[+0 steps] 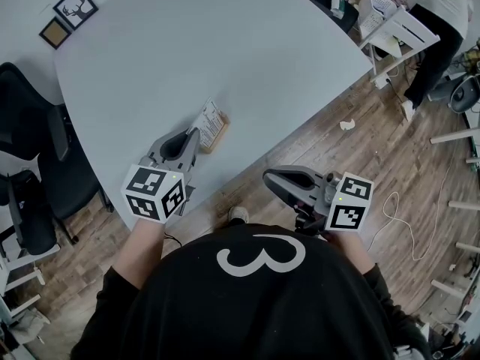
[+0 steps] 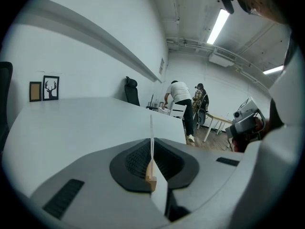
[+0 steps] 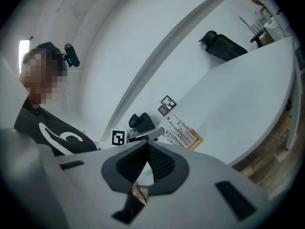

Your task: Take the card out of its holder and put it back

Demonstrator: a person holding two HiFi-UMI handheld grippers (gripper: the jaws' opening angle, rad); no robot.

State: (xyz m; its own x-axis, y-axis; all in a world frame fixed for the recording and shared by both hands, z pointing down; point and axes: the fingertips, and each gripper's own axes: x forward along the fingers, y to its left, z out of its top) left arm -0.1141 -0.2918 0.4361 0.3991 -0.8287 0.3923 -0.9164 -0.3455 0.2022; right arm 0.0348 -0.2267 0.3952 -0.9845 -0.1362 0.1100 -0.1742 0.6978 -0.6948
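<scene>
A white printed card [image 1: 211, 121] stands in a small wooden holder [image 1: 220, 138] near the front edge of the pale grey table [image 1: 225, 51]. My left gripper [image 1: 195, 135] reaches the card from its near side. In the left gripper view the card [image 2: 151, 132] runs edge-on between the pads, with the wooden holder [image 2: 151, 178] below it, and my left gripper [image 2: 152, 142] is shut on the card. My right gripper [image 1: 267, 177] hangs off the table edge over the floor, apart from the card. Its jaws meet at the tips with nothing between them [image 3: 147, 144]. From there the card [image 3: 181, 135] shows beyond them.
Two small picture frames [image 1: 75, 7] lie at the table's far left corner. A black office chair [image 1: 30, 126] stands left of the table. At the back right a person [image 1: 439, 13] stands by a white chair [image 1: 397, 32]. A white cable [image 1: 397, 216] lies on the wooden floor.
</scene>
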